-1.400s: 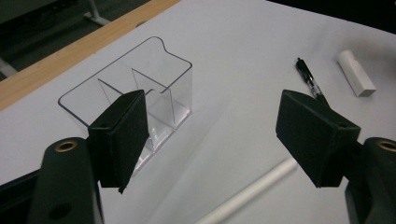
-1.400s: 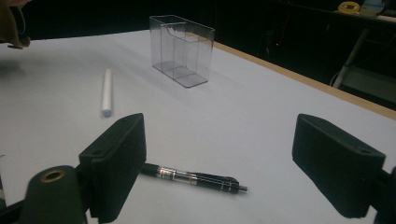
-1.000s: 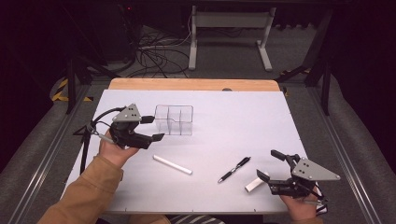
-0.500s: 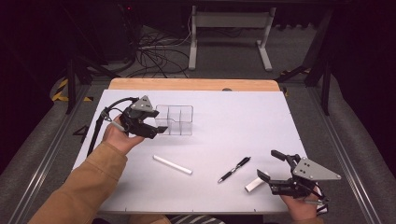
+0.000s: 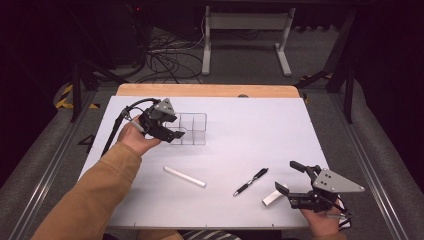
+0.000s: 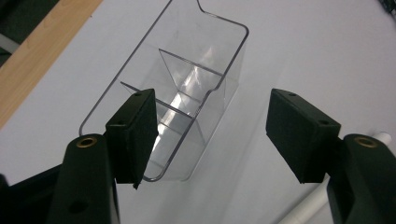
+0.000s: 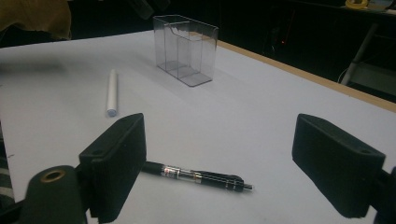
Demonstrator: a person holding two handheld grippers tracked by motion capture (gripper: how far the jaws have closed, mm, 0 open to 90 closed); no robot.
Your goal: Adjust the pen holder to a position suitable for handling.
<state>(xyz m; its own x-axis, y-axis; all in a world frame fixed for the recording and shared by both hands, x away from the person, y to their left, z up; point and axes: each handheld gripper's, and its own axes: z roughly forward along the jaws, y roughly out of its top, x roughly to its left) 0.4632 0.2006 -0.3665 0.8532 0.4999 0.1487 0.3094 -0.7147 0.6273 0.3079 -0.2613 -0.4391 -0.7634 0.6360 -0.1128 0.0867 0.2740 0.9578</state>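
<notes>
L gripper (image 5: 172,131) at the clear organizer (image 5: 192,129), jaws spread, nothing gripped.
L forearm reaches up-table from bottom left; one jaw looks just over the organizer's near compartment, contact unclear. Organizer sits far-left centre on the white table (image 5: 260,130), upright, long axis approx. left-right in high view. R gripper (image 5: 295,180) rests at near right edge, jaws apart, empty. White tube (image 5: 184,176), black pen (image 5: 250,181) and small white piece (image 5: 271,198) lie between, none blocking.

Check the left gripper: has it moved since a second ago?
Yes. The left gripper has moved up the table toward the clear organizer, from below-left of it to its left end, jaws open; the organizer itself stayed put.
</notes>
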